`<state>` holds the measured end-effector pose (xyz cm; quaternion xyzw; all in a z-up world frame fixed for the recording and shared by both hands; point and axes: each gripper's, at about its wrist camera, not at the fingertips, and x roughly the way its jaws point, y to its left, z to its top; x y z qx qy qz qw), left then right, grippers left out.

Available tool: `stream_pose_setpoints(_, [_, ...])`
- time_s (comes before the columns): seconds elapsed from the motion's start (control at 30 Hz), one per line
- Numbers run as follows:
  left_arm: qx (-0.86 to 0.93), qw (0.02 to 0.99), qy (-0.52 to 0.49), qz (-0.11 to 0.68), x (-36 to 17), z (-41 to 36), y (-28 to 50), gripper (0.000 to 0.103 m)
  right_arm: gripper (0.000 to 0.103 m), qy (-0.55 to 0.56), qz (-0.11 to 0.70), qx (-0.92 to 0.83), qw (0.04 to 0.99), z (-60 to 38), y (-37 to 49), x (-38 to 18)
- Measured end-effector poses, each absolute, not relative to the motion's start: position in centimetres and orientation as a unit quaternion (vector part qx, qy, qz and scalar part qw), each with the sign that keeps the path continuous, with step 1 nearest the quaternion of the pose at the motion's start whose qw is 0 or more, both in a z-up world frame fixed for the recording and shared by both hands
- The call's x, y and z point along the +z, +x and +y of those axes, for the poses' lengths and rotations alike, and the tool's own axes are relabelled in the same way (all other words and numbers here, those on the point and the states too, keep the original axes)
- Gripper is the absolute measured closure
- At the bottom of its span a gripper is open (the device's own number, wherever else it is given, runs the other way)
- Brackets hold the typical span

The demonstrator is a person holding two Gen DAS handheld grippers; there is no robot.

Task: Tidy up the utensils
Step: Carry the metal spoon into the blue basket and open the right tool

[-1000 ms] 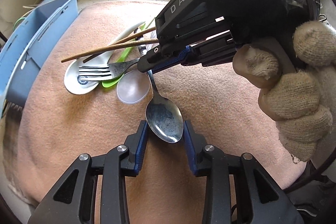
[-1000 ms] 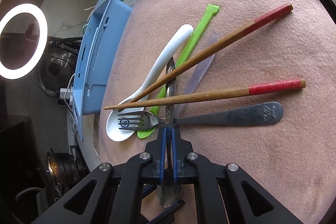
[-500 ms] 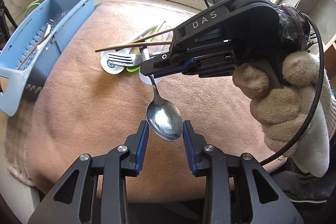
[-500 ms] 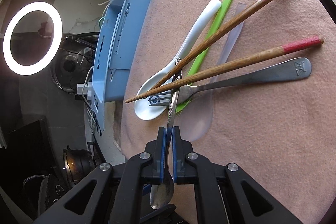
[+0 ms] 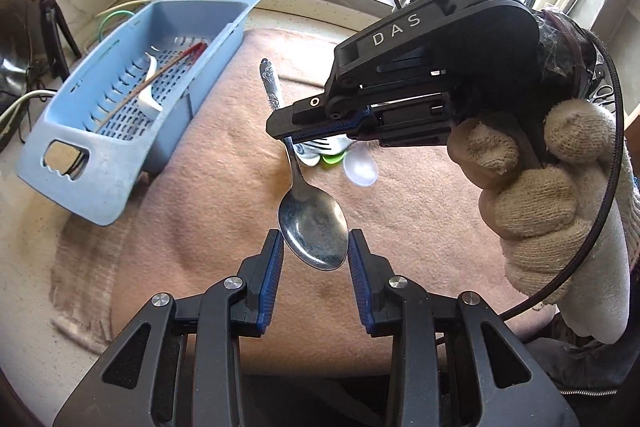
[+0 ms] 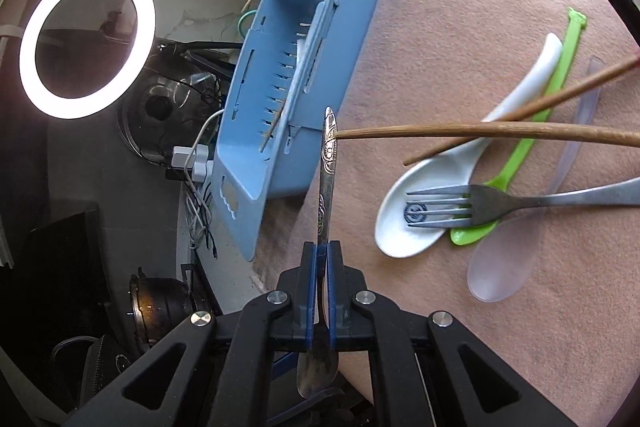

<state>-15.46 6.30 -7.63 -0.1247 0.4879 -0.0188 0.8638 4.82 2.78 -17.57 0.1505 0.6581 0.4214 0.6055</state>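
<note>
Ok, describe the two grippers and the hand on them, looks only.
Both grippers are black plastic with blue ribbed finger pads and silver screws. The right gripper bears white "DAS" lettering, a small camera on top and a black cable. The hand wears a beige knitted glove.

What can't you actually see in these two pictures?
- Left view: the utensil pile is mostly hidden behind the right tongs.
- Right view: chopsticks and fork are cut off by the edge.
- Right view: the metal spoon has its bowl hidden under the tongs.
</note>
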Motion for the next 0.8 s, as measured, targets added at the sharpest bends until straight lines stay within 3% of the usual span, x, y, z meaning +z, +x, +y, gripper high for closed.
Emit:
stream_pose_setpoints(0.4, [-0.022, 0.877, -0.100, 0.469, -6.3, 12.3, -12.8, 0.072, 0.099, 0.156, 0.634, 0.429, 0.624, 8.7, 7.4, -14.7])
stream_pose_setpoints(0.8, [-0.023, 0.874, -0.089, 0.477, -8.7, 18.3, -8.2, 0.073, 0.099, 0.154, 0.632, 0.408, 0.641, 14.2, 10.8, -15.4])
